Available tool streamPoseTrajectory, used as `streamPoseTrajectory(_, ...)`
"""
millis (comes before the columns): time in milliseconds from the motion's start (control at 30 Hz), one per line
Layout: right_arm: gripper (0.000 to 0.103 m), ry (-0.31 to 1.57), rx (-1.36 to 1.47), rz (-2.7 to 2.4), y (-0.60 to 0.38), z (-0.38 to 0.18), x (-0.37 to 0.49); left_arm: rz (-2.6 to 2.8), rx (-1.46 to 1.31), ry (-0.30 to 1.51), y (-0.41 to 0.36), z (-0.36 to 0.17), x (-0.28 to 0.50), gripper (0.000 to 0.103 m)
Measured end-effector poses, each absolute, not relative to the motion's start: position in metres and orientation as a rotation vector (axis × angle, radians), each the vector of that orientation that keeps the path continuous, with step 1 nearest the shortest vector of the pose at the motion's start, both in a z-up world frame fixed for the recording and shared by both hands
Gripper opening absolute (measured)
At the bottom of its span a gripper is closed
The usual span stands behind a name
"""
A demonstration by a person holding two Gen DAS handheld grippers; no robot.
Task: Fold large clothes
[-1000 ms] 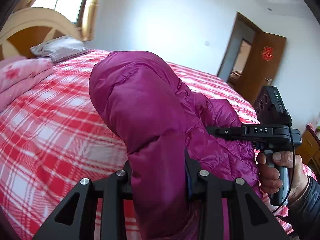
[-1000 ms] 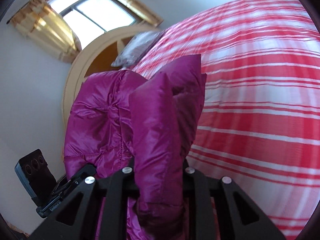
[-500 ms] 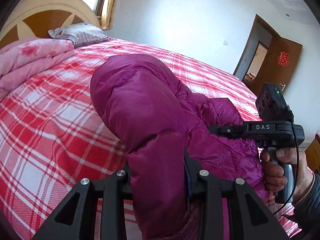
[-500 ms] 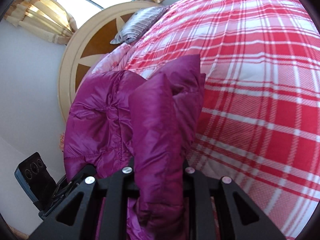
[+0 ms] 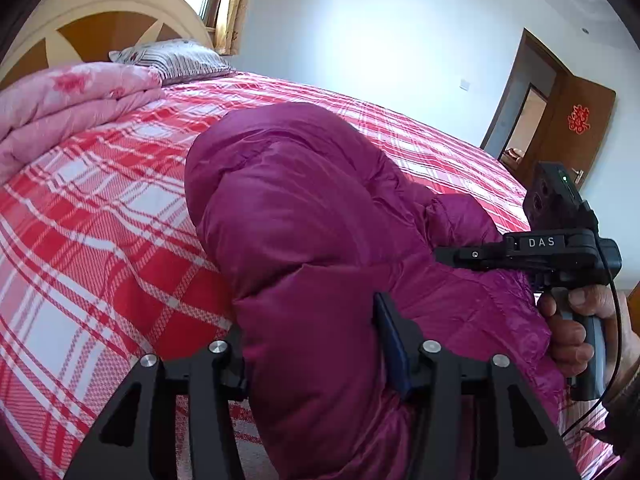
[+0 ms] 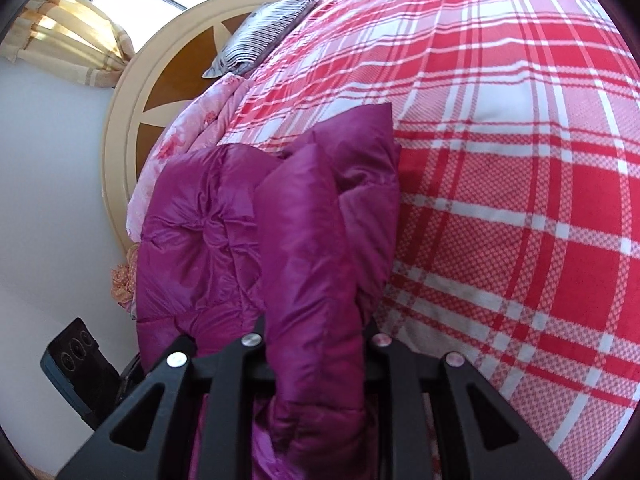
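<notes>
A magenta puffer jacket [image 5: 304,216] hangs bunched over the red and white plaid bed [image 5: 100,248]. My left gripper [image 5: 316,344] is shut on a thick fold of the jacket; the fabric hides the fingertips. My right gripper [image 6: 316,344] is shut on another fold of the same jacket [image 6: 312,232], held above the bed [image 6: 520,200]. In the left wrist view the right gripper's body [image 5: 552,248] and the hand holding it show at the right, beside the jacket.
A folded pink quilt [image 5: 60,108] and a striped pillow [image 5: 172,58] lie at the head of the bed by the rounded headboard [image 6: 132,128]. An open brown door [image 5: 568,128] is at the far right. A curtained window [image 6: 80,20] is above the headboard.
Both grippers, still shut on the jacket, have come lower and closer to the bed. More of the headboard, quilt and pillow shows in both views.
</notes>
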State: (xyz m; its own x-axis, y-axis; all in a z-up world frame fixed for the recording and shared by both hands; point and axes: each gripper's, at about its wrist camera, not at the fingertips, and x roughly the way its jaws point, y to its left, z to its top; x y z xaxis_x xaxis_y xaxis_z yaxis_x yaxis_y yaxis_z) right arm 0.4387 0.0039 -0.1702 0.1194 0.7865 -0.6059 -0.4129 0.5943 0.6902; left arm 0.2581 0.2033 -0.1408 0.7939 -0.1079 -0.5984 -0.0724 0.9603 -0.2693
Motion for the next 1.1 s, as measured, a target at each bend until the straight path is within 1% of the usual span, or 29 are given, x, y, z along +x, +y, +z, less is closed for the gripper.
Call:
streamPoseTrajectory(233, 0.027, 1.15, 0.376, 0.9, 0.007, -0.172, 0.437, -0.003, -0.287, 0.658, 0.205, -0.143, 0.258, 0.057)
streamPoseTrajectory(367, 0.03, 1.142, 0.311, 0.861, 0.014, -0.169, 0.433, 0.017, -0.281, 0.659, 0.205, -0.146, 0.258, 0.06)
streamPoseTrajectory(467, 0.033, 1.147, 0.318, 0.857, 0.013, -0.173, 0.434, 0.017, -0.284, 0.651, 0.203, -0.148, 0.256, 0.061)
streamPoseTrajectory(600, 0.032, 1.137, 0.315, 0.848, 0.012, -0.174, 0.432, 0.031, -0.276, 0.652, 0.203, -0.147, 0.254, 0.062)
streamPoseTrajectory(733, 0.036, 1.126, 0.266, 0.822, 0.015, -0.17, 0.428, 0.067, -0.284, 0.678, 0.204, -0.142, 0.254, 0.068)
streamPoseTrajectory(800, 0.044, 1.127, 0.258, 0.805, 0.015, -0.167, 0.428, 0.087, -0.295, 0.691, 0.205, -0.136, 0.25, 0.069)
streamPoseTrajectory(867, 0.067, 1.11, 0.243, 0.751, 0.012, -0.16, 0.424, 0.112, -0.29, 0.704, 0.206, -0.127, 0.245, 0.069)
streamPoseTrajectory(900, 0.07, 1.101, 0.24, 0.736, 0.01, -0.155, 0.421, 0.122, -0.284, 0.698, 0.206, -0.122, 0.241, 0.069)
streamPoseTrajectory(1033, 0.071, 1.013, 0.164, 0.725, 0.007, -0.122, 0.393, 0.128, -0.26, 0.602, 0.205, -0.086, 0.212, 0.069)
streamPoseTrajectory(1067, 0.075, 0.975, 0.135, 0.716, 0.006, -0.11, 0.382, 0.126, -0.251, 0.582, 0.203, -0.076, 0.205, 0.071)
streamPoseTrajectory(1100, 0.077, 0.937, 0.11, 0.702, 0.005, -0.1, 0.37, 0.129, -0.242, 0.568, 0.202, -0.07, 0.2, 0.073)
